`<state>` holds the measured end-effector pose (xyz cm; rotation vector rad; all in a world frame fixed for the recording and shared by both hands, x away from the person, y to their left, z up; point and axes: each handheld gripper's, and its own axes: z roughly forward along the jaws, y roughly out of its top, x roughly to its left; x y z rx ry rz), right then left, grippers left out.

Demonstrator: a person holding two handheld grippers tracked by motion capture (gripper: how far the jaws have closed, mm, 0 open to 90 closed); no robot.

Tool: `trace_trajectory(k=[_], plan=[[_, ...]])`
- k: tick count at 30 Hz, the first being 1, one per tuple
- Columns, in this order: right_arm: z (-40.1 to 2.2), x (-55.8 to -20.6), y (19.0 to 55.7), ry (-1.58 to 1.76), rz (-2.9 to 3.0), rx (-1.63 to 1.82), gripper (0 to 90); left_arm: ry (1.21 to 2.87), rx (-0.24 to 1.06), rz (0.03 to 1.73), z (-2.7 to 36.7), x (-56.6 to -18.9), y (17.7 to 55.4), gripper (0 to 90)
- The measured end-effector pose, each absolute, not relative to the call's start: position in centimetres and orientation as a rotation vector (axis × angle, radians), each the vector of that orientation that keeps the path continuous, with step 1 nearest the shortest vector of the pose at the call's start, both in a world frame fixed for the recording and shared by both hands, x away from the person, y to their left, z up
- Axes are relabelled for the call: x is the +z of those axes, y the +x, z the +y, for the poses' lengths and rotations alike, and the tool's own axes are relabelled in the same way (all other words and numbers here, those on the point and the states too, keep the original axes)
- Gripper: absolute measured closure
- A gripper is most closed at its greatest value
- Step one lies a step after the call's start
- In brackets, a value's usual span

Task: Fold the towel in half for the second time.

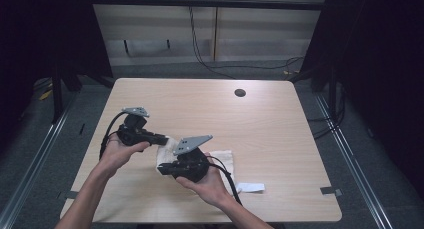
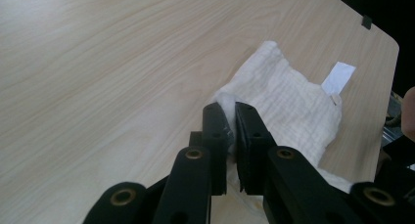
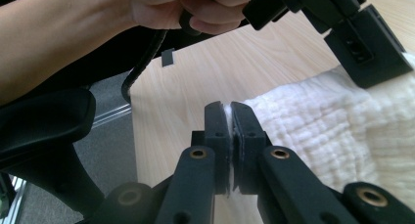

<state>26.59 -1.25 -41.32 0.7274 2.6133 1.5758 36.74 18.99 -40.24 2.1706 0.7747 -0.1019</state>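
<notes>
Two bare forearms enter from the bottom of the high view, with no sleeves visible. The left gripper [image 1: 159,138] and right gripper [image 1: 162,169] are matte black. Each carries a grey three-cornered plate on top and trails a thick black cable. In the gripper views, brass-coloured rivets dot the black jaw linkages.
</notes>
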Motion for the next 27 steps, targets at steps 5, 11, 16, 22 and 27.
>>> trace_trajectory(k=[5, 11, 16, 22, 27], plan=[[-3.5, -40.9, 26.4, 0.767, 2.567, 1.58, 86.7, 2.208, -0.131, 0.76, 16.5, -40.3, 37.3, 84.2], [-6.0, -41.7, 25.8, 0.82, 2.537, 1.579, 86.7, 2.243, -0.135, 0.702, 13.0, -40.4, 37.6, 84.2], [-7.6, -41.8, 25.3, 0.864, 2.477, 1.597, 86.7, 2.232, -0.15, 0.713, 11.0, -40.5, 37.7, 84.3], [-9.5, -42.8, 24.9, 0.933, 2.455, 1.566, 86.7, 2.211, -0.18, 0.71, 9.4, -41.5, 38.0, 84.2], [-11.2, -43.8, 24.5, 0.985, 2.452, 1.531, 86.7, 2.237, -0.197, 0.715, 7.9, -42.5, 38.1, 84.0]])
